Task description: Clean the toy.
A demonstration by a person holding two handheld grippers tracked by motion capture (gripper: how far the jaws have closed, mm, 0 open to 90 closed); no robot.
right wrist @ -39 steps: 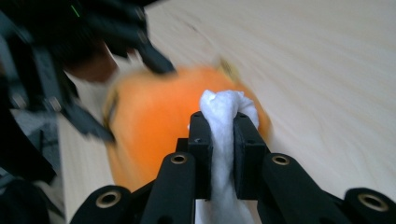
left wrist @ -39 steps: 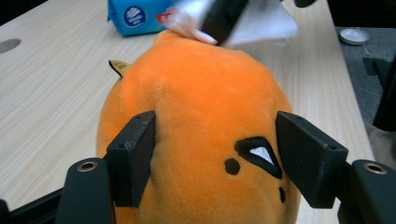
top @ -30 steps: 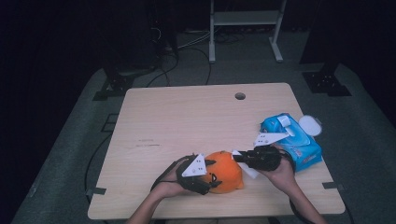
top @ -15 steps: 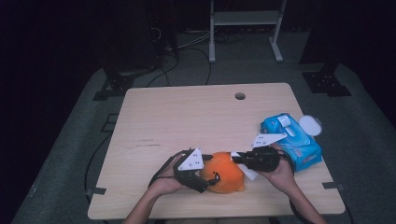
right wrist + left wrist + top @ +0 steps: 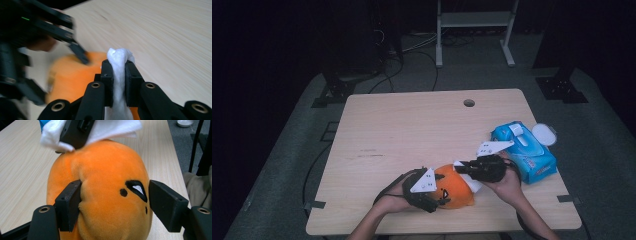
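Note:
An orange plush toy (image 5: 455,189) lies near the table's front edge. My left gripper (image 5: 439,197) reaches around it from the left. In the left gripper view the toy (image 5: 107,182) sits between the jaws, which have just been closing: the left pad (image 5: 68,205) dents the fur and the right pad (image 5: 165,205) touches its side. My right gripper (image 5: 462,167) is shut on a white tissue (image 5: 119,62) and holds it against the toy's top. The tissue (image 5: 112,128) rests on the upper fur.
A blue pack of wipes (image 5: 524,150) lies at the table's right edge, just behind the right hand. A white lid (image 5: 544,134) lies beside it. The wooden table (image 5: 412,130) has a cable hole (image 5: 469,103) at the back. Stands and cables fill the dark floor beyond.
The left gripper shifted slightly up and back onto the plush toy, which moved a little. The right gripper kept its place with the tissue on the toy.

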